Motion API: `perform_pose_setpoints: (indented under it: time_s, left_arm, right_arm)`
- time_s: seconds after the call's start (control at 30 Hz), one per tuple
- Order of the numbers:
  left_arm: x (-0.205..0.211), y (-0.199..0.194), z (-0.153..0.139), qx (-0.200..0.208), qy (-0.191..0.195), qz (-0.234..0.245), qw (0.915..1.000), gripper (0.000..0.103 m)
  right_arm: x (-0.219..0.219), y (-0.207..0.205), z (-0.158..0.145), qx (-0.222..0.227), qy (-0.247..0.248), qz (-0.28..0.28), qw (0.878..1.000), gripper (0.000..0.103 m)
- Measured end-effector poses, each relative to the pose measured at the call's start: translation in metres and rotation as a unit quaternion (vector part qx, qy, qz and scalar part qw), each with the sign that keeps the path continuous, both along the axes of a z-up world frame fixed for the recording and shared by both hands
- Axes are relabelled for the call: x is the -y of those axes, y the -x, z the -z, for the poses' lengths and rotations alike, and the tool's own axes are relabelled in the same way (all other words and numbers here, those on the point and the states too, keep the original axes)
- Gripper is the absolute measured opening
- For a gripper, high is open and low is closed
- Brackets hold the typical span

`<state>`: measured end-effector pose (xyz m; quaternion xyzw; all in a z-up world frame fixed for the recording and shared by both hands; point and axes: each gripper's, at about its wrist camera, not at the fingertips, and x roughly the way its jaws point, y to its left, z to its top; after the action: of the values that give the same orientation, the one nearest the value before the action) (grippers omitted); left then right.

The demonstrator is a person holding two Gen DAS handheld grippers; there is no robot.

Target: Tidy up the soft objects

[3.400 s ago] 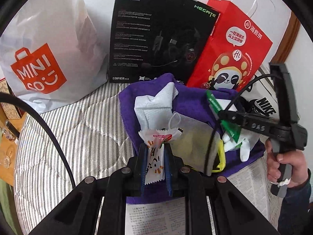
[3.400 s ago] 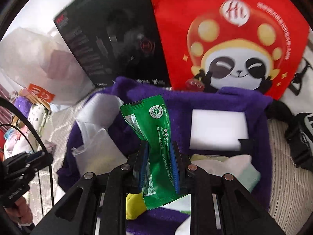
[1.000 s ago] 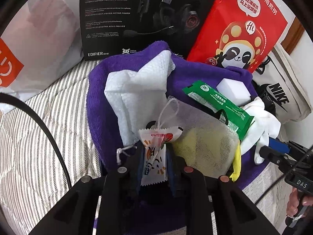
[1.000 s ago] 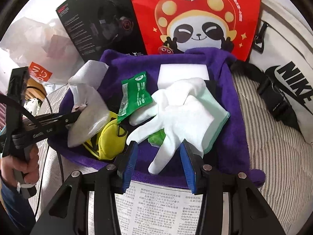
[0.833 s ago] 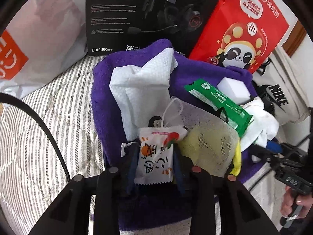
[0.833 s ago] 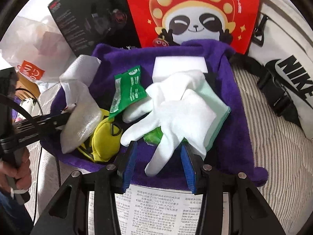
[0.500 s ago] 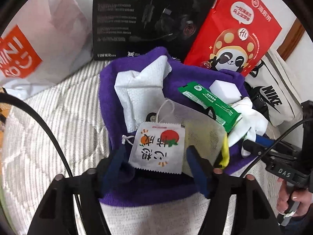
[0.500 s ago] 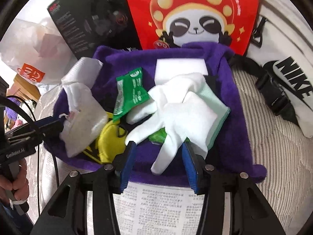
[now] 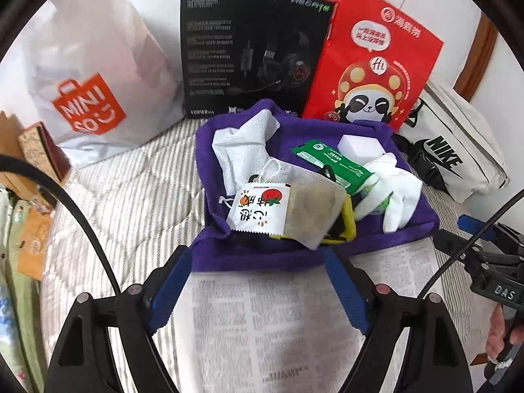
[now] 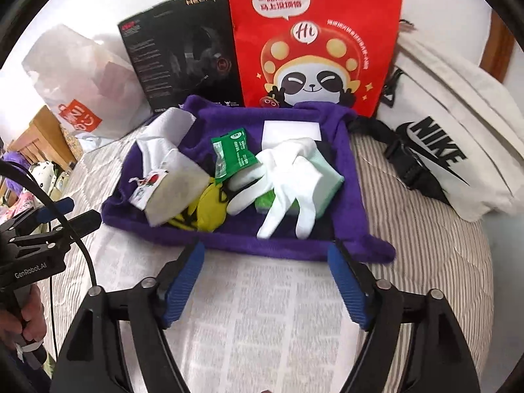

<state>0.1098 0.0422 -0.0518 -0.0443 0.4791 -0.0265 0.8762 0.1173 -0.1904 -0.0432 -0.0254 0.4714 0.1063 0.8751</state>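
A fuzzy purple towel [image 10: 347, 170] lies spread on the striped quilted bedding [image 9: 131, 196], its near edge touching a sheet of newsprint [image 10: 271, 311]. Heaped on it: a flat white sachet [image 9: 258, 208] printed with red fruit, lying against a gauzy mesh pouch [image 9: 314, 209]; a crinkly green packet [image 10: 232, 154], long axis running toward the back wall; a limp white glove [image 10: 288, 177] with fingers pointing toward the camera; a crumpled white cloth [image 9: 242, 144]; a white foam block [image 10: 291, 130]. Left gripper [image 9: 258, 286] and right gripper [image 10: 267, 281] both hang over the newsprint – jaws opening, nothing between the ribbed blue pads
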Motion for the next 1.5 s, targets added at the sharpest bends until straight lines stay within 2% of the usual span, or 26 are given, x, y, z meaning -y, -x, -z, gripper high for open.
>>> perform_pose_setpoints:
  time_s: [0.07,0.27,0.37,0.57,0.67,0.9,1.33,1.5]
  left_arm:
    - [0.006,0.011,-0.008,0.009,-0.012,-0.003,0.9999,0.090]
    - [0.023,0.045,-0.039,0.033,-0.032,-0.008,0.9989,0.097]
    - [0.028,0.062,-0.055,0.044,-0.027,-0.009,0.9986,0.100]
    - [0.032,0.086,-0.077,0.059,-0.032,-0.014,0.9976,0.100]
    - [0.033,0.096,-0.080,0.059,-0.031,-0.020,0.9976,0.100]
    - [0.033,0.113,-0.076,0.052,-0.022,-0.031,0.9979,0.100]
    - [0.051,0.121,-0.083,0.056,-0.039,-0.010,0.9976,0.100]
    - [0.052,0.122,-0.083,0.055,-0.043,-0.009,0.9975,0.100]
  right_arm:
    - [0.002,0.009,-0.004,0.005,0.006,0.002,1.000,0.088]
    - [0.009,0.043,-0.021,0.026,0.012,0.015,0.999,0.097]
    - [0.013,0.055,-0.026,0.027,0.009,0.019,0.999,0.098]
    - [0.018,0.074,-0.036,0.033,0.017,0.027,0.999,0.098]
    - [0.020,0.083,-0.041,0.039,0.009,0.026,0.999,0.098]
    - [0.021,0.092,-0.044,0.040,0.024,0.028,0.999,0.098]
    - [0.031,0.105,-0.048,0.047,0.040,0.041,0.997,0.098]
    - [0.039,0.107,-0.051,0.047,0.029,0.050,0.997,0.098]
